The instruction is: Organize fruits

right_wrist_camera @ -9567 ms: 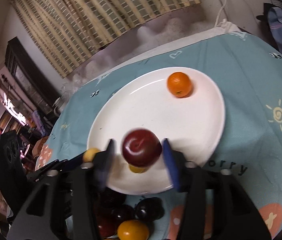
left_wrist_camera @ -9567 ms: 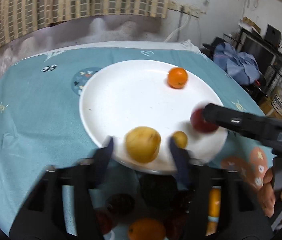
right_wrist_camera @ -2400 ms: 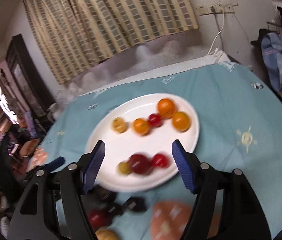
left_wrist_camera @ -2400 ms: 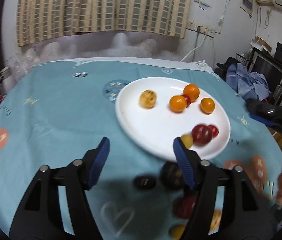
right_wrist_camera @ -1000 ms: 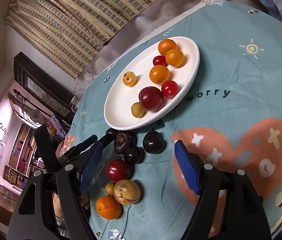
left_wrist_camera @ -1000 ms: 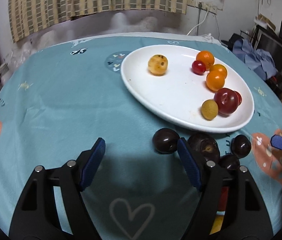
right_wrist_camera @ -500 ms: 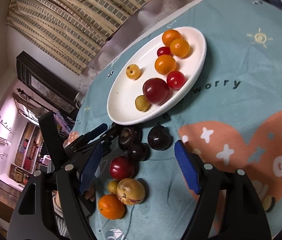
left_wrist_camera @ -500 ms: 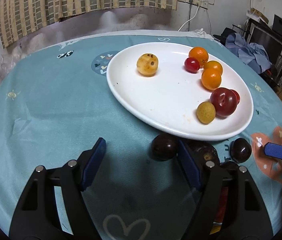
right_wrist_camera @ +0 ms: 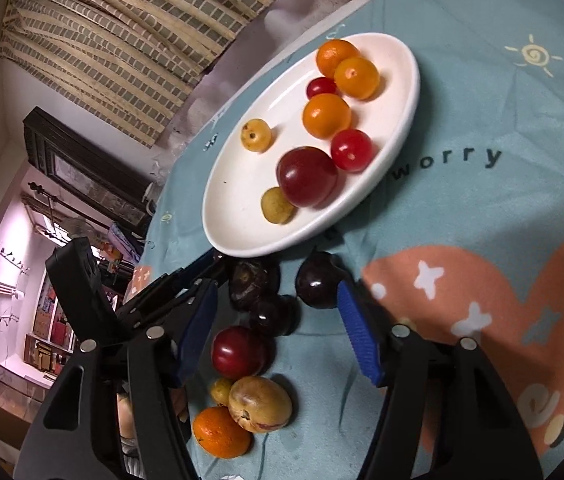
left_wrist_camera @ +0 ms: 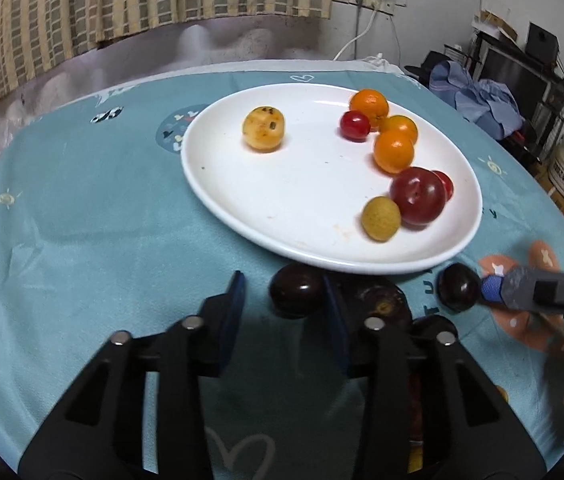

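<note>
Only right wrist shows the orange (right_wrist_camera: pixel 221 432).

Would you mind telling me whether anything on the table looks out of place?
Several fruits, including a dark plum and an orange, lie loose on the tablecloth beside the white plate, which holds the others.

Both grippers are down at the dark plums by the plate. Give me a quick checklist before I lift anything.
1. Left gripper around a dark plum: ok, the plum sits between the closing jaws.
2. Left pads pressing the plum: not ok, a gap shows on its left side.
3. Right gripper on target: not ok, the closing jaws span several fruits; the far plum touches one pad only.
4. Free space on the white plate: ok.
5. Neighbouring wrinkled fruit clear of the left gripper: cannot tell.
</note>
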